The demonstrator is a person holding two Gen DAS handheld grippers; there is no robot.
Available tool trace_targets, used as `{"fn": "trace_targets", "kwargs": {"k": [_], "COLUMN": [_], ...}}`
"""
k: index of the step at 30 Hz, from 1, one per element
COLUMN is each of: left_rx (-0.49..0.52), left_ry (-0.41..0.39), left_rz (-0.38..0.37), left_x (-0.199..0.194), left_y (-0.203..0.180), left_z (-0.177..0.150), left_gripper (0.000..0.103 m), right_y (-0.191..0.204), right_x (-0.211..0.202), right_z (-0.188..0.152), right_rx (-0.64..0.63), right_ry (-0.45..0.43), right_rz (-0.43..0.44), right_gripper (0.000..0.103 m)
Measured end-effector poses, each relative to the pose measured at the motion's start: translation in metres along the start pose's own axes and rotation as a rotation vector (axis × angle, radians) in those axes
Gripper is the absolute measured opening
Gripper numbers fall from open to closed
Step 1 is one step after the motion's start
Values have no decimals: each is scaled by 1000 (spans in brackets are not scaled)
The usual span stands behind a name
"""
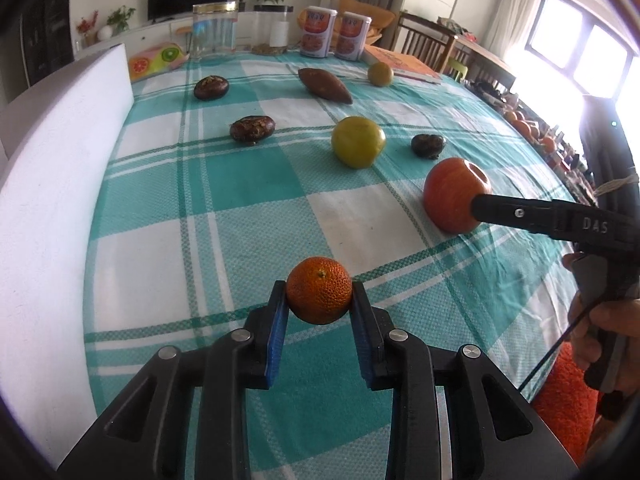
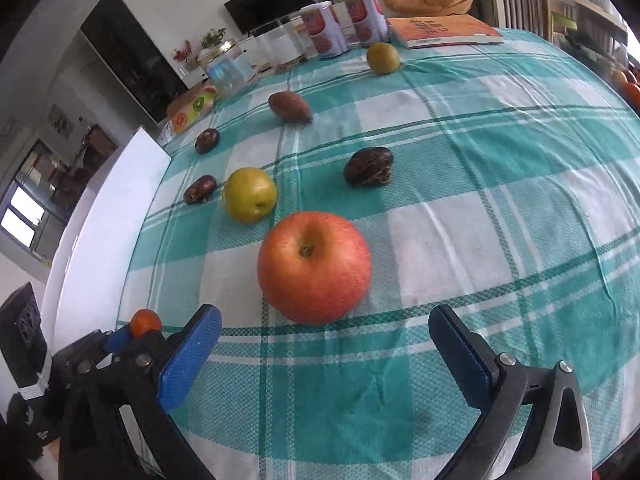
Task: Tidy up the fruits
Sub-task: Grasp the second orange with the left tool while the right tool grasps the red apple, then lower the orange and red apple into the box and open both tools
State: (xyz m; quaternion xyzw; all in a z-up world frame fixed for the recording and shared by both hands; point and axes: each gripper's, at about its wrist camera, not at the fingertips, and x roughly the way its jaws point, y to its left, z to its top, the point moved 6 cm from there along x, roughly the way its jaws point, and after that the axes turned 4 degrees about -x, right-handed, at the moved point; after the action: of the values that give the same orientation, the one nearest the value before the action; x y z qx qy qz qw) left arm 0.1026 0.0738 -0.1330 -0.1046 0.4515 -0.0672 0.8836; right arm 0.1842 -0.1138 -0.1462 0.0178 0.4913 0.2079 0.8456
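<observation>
My left gripper (image 1: pixel 319 300) is shut on a small orange mandarin (image 1: pixel 319 290) just above the teal checked tablecloth (image 1: pixel 248 184). The mandarin also shows in the right wrist view (image 2: pixel 146 321), held between the left gripper's blue pads. My right gripper (image 2: pixel 324 336) is open, just short of a red apple (image 2: pixel 314 266) that rests on the cloth. In the left wrist view the apple (image 1: pixel 452 194) sits at the right with one right finger (image 1: pixel 520 214) beside it. A large green-yellow fruit (image 1: pixel 357 142) lies in the middle, a smaller one (image 1: pixel 380 74) at the back.
Three dark brown fruits (image 1: pixel 252 130) (image 1: pixel 211 87) (image 1: pixel 428 145) and a brown sweet potato (image 1: pixel 324 85) lie on the cloth. Two cans (image 1: pixel 334 34), clear jars (image 1: pixel 214 30) and a book (image 2: pixel 444 30) stand at the far edge. A white foam board (image 1: pixel 60 168) borders the left side.
</observation>
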Motion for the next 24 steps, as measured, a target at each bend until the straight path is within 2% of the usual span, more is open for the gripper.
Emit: {"fn": "trace_targets", "kwargs": {"k": [2,5,8,10,12,14,16,18,20,22,24], "left_rx": [-19,-19,-28,-61,-103,-135,-163,-195,-230,-266,-327], "left_ry": [13,8,1,9,11,-10,-53,-108,-161,-196,-192], "left_rz": [-23,-40,-56,-100,-167,-216,-232,-210,-146,-39,75], "left_x": [-5,-20,-40,-56,-75,-98,-122,-147,-167,-178,-180], "left_y": [0,0,4,6,8,11,21,42,71,109,152], "left_z": [-2,-5,-7,-8,-7,0,11,21,27,27,20], "left_gripper": [31,31,31,31,31,31,31,31,31,31,31], "right_y": [5,-1,-5,-2,10,35,71,115,165,217,267], "right_x": [15,22,15,4,-9,-24,-39,-51,-60,-63,-59], "right_z": [4,7,3,-5,-11,-10,-4,5,12,15,12], "right_rx": [-4,34,89,146,212,231,195,140,67,-18,-109], "right_ry": [-5,-8,-8,-8,-8,-13,-18,-15,-11,2,30], "right_rz": [-23,-53,-3,89,229,345,429,509,574,627,659], "right_gripper": [101,69,68,68,68,68,68,68,68,68,68]}}
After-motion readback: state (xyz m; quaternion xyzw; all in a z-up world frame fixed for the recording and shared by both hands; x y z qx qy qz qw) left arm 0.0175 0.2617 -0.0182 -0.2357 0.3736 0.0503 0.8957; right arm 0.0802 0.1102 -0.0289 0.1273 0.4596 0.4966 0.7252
